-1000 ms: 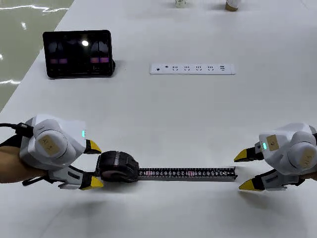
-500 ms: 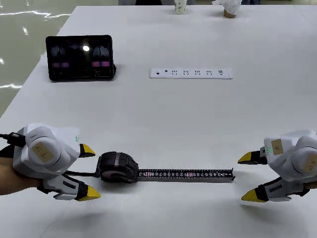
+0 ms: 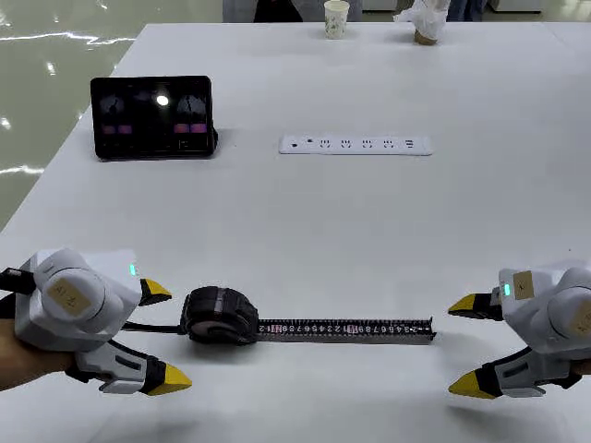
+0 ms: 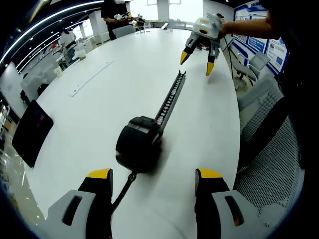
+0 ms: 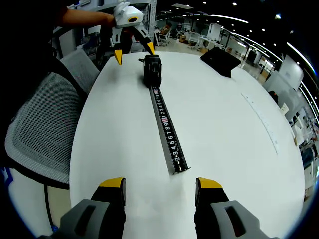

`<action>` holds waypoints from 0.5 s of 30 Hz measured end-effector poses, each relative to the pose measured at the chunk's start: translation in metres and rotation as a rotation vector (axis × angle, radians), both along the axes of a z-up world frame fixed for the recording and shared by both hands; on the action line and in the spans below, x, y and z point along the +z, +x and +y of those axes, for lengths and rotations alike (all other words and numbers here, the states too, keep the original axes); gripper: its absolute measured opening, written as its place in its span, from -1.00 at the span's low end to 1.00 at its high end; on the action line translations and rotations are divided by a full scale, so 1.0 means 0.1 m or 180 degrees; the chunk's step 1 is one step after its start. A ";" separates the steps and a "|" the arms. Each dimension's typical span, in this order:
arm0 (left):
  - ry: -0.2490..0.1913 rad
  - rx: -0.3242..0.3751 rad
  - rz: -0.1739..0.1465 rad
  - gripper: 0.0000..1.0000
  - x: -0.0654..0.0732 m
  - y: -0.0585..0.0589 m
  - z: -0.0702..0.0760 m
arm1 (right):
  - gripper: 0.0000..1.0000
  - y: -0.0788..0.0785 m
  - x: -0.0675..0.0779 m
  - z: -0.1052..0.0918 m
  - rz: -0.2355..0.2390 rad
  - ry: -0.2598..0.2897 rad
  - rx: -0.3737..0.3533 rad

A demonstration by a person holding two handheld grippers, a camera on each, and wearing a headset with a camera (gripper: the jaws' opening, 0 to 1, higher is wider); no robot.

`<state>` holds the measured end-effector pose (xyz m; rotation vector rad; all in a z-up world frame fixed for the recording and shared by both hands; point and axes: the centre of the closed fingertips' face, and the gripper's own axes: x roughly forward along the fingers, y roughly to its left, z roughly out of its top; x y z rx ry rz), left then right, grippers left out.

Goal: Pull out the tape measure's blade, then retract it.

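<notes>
Tape measure (image 3: 220, 316) lies just right of the left gripper (image 3: 168, 334), its blade (image 3: 346, 329) tip just left of the right gripper (image 3: 463, 344); both jaws spread, holding nothing.

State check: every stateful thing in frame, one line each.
tape measure: blade out, lying unheld
left gripper: open, holding nothing
right gripper: open, short of the blade tip
tablet: screen lit, propped up
power strip: nothing plugged in
paper cup: upright
</notes>
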<state>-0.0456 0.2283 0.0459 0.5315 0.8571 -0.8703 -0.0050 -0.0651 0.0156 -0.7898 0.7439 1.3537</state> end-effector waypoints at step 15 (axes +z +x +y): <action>-0.0282 0.0423 -0.0035 0.39 0.04 -0.10 -0.07 | 0.24 -0.16 0.07 0.04 0.0086 0.0180 -0.0353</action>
